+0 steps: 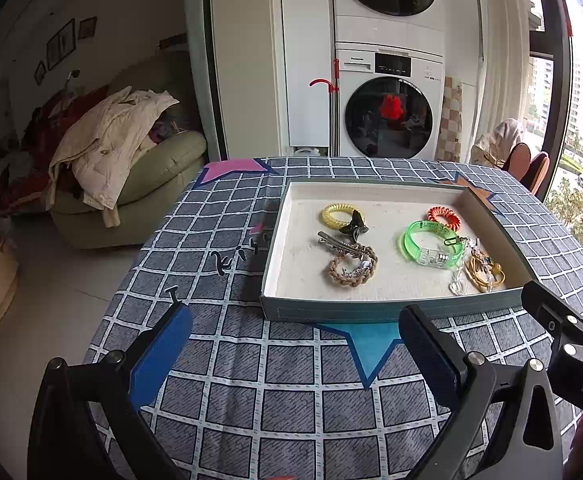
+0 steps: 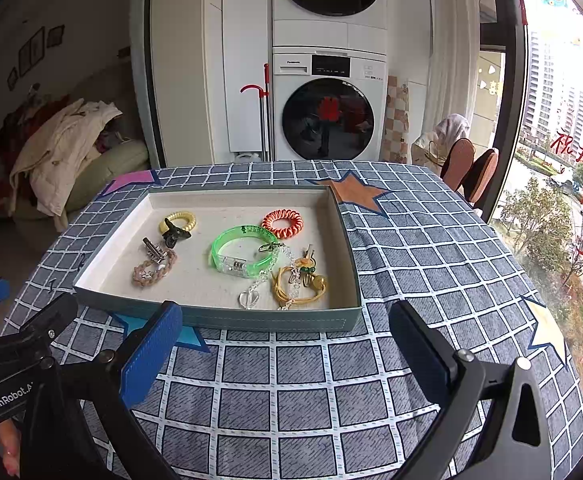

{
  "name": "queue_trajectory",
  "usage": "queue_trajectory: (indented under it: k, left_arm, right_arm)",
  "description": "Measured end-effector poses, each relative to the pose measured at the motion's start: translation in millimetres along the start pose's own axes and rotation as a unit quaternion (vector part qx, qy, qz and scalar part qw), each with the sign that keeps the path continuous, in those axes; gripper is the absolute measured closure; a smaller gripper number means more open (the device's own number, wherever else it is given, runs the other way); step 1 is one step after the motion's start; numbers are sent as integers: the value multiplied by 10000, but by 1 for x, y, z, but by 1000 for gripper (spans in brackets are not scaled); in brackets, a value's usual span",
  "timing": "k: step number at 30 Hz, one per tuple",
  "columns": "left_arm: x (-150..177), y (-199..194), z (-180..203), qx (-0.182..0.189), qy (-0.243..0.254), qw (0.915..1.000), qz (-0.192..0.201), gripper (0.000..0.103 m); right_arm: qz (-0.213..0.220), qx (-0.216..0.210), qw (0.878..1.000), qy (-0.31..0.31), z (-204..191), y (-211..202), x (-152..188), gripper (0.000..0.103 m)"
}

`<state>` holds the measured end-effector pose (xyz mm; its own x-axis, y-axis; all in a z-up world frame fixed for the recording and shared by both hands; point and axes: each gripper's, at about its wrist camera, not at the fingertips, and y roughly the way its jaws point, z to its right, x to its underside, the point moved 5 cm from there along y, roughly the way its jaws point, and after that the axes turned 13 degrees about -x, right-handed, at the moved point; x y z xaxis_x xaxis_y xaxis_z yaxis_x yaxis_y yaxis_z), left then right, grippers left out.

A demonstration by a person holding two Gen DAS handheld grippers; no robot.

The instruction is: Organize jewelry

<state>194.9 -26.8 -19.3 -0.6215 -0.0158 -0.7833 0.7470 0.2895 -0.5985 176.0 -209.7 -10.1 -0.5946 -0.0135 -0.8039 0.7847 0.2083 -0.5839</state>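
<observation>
All the jewelry I can see already lies inside the box on the checked cloth: a green bracelet near the middle, an orange ring behind it. Both the left gripper and right gripper hang wide and empty, just before the box. Little looks left to do.

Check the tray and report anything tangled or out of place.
In the tray, a clear bead chain lies draped across the green bangle and the yellow cord, so they look tangled. Nothing has spilled outside.
</observation>
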Motion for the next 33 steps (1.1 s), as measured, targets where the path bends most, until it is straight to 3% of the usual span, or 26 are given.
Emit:
queue_trajectory:
  k: [33]
  left_arm:
    - [-1,2,-2,59,-33,9999,-82,0]
  right_arm:
    - [5,-14,10000,-7,-3,-1,-1,0]
